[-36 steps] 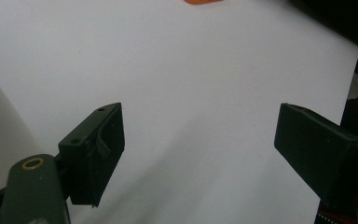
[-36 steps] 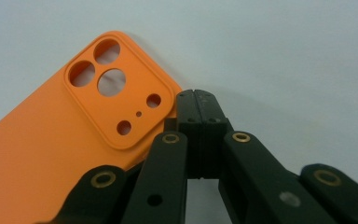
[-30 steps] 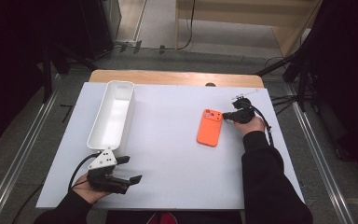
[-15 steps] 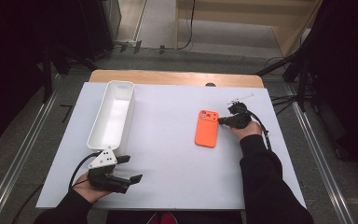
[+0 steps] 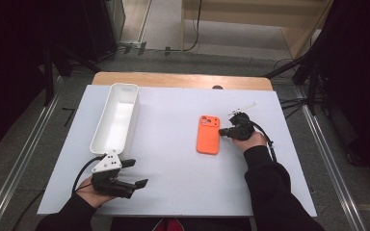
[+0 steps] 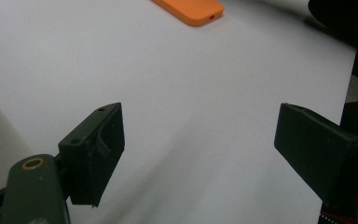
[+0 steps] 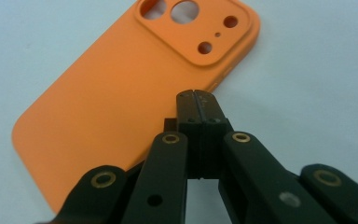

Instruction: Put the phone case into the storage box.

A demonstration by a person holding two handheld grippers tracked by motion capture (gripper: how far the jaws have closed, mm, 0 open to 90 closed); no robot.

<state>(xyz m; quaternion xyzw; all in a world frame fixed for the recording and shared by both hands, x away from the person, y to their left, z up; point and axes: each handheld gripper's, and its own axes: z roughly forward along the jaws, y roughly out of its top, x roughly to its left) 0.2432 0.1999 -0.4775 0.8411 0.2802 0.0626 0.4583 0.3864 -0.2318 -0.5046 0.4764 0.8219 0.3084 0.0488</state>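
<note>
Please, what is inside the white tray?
The white tray looks empty in the high view: its pale floor shows along its length, with nothing lying on it. The strip just behind its near wall is hidden. The orange phone case lies on the table, outside it.

We see a plain orange phone case (image 5: 208, 134) on a white desk (image 5: 173, 159). Our right claw (image 7: 196, 99) is black, and the tray (image 5: 115, 118) is white.

From above we see a white sheet (image 5: 173, 144) covering the table, with an orange phone case (image 5: 208, 134) lying flat on its right half, camera cut-outs at the far end. Our right gripper (image 5: 225, 131) points at the case's right edge, its tips just beside it. Our left gripper (image 5: 136, 173) rests near the front left, jaws spread wide, just below a long white tray (image 5: 107, 139).
</note>
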